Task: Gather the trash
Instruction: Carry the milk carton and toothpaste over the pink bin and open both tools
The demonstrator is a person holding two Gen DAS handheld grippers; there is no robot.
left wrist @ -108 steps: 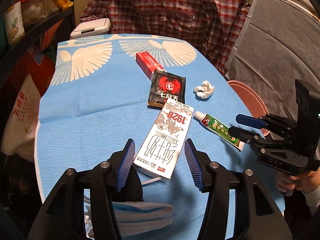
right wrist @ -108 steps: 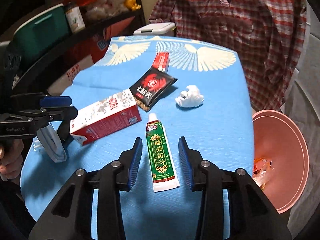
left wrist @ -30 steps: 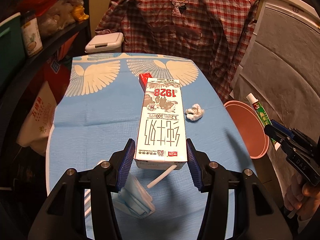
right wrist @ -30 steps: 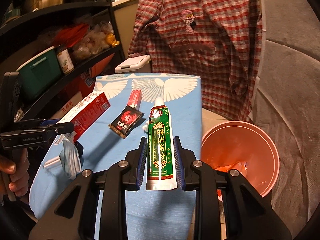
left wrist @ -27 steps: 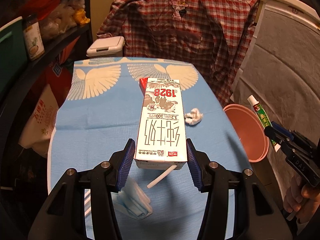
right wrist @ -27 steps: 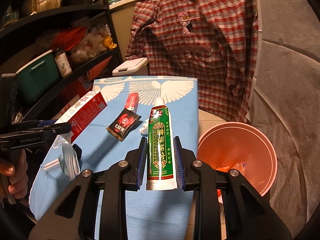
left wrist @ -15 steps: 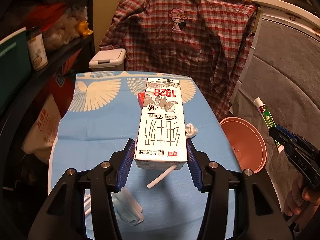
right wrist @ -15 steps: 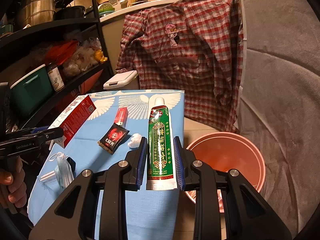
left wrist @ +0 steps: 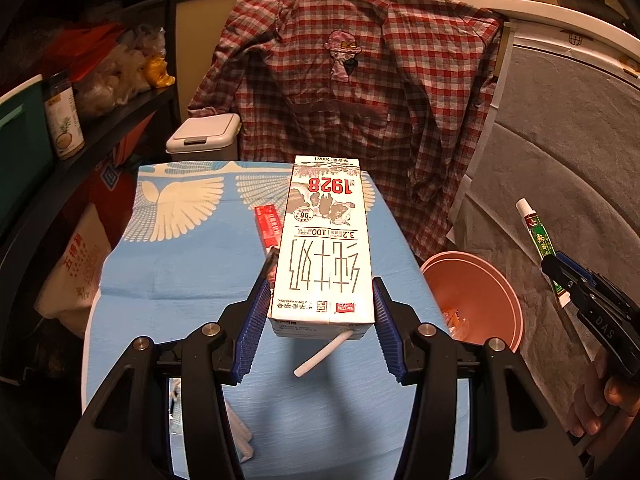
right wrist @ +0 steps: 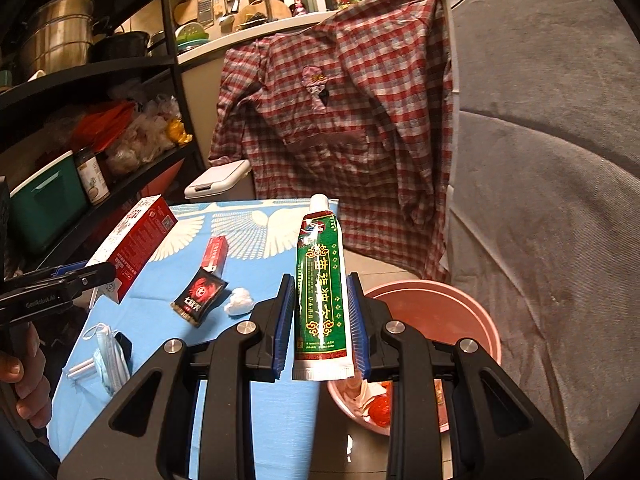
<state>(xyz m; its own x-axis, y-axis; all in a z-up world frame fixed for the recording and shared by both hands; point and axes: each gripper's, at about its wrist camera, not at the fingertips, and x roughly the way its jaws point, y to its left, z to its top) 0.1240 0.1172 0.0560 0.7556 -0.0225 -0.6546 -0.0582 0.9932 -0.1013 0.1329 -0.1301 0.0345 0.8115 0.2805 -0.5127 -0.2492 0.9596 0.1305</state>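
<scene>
My left gripper [left wrist: 320, 320] is shut on a white milk carton [left wrist: 326, 240] with a straw and holds it high above the blue table [left wrist: 180, 264]. My right gripper [right wrist: 320, 320] is shut on a green ointment tube [right wrist: 322, 292], held above the table's right edge, next to the pink bin [right wrist: 460, 312]. The carton [right wrist: 134, 244] also shows in the right wrist view, and the tube [left wrist: 540, 240] and bin [left wrist: 480, 292] in the left wrist view. A black sachet [right wrist: 199, 296], a red box [right wrist: 215, 252], a white paper wad [right wrist: 239, 301] and a face mask [right wrist: 110, 356] lie on the table.
The bin stands on the floor right of the table and holds some wrappers [right wrist: 376, 400]. A plaid shirt [left wrist: 360, 80] hangs behind the table. A white lidded bin [left wrist: 204, 136] and dark shelves [left wrist: 60, 120] stand at the left. A grey cover [right wrist: 560, 200] fills the right.
Both grippers closed on their items and lifted them off the table. Over the last second both have risen further, and the right one has moved toward the pink bin.
</scene>
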